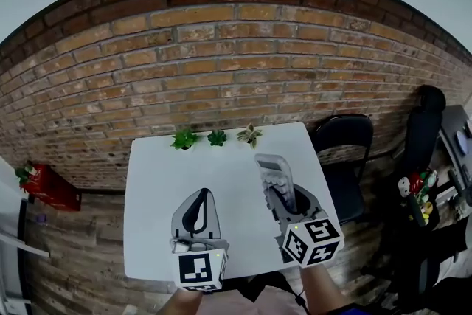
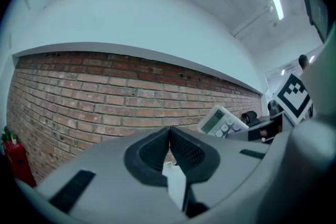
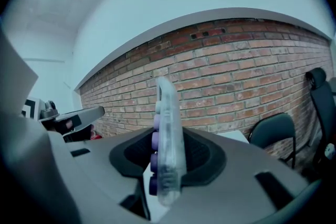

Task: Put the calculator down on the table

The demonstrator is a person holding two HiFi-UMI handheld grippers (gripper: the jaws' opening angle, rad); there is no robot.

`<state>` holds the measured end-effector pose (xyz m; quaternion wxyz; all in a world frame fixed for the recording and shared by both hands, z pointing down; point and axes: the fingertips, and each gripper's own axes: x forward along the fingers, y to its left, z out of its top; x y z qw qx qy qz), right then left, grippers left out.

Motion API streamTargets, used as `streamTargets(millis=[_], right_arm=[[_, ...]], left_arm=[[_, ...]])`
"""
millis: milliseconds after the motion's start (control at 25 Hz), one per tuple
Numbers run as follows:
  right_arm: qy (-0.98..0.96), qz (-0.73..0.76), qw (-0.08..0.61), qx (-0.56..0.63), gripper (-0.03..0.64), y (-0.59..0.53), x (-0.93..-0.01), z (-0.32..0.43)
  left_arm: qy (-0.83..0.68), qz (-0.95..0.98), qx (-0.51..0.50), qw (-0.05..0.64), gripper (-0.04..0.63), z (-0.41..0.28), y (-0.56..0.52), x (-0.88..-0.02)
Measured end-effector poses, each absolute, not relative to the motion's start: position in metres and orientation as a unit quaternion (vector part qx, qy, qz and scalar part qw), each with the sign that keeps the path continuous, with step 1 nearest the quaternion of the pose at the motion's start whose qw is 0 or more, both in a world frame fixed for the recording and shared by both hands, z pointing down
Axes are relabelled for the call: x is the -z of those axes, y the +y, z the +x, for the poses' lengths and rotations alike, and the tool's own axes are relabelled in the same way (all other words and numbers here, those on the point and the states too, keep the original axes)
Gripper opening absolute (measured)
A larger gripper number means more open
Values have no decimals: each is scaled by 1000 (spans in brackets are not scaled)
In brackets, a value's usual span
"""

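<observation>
A white calculator with purple keys stands edge-on between the pads of my right gripper, which is shut on it above the white table. In the right gripper view the calculator rises upright from the jaws. It also shows from the left gripper view as a small white calculator with a display and round keys. My left gripper hovers over the table's near left part, its pads pressed together with nothing between them; the left gripper shows its jaws meeting.
Three small potted plants line the table's far edge against a brick wall. A black chair stands right of the table. A red object sits on the floor at left, and cluttered shelves stand at the far right.
</observation>
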<state>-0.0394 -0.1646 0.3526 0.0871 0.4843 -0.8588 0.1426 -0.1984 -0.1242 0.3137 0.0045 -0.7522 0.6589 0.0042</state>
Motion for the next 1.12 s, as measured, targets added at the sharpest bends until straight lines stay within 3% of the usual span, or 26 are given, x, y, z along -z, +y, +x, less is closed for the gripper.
streamTargets(millis=[640,1120], right_arm=[[-830,519,107,-173,135,-179,-383,-32],[-814,515,138,-232,135,-195,-443,-18]], left_arm=[[617,-787,-6,4,12,-185,-157,-320],[618,-785,9,-38,12,-171,-178,-354]])
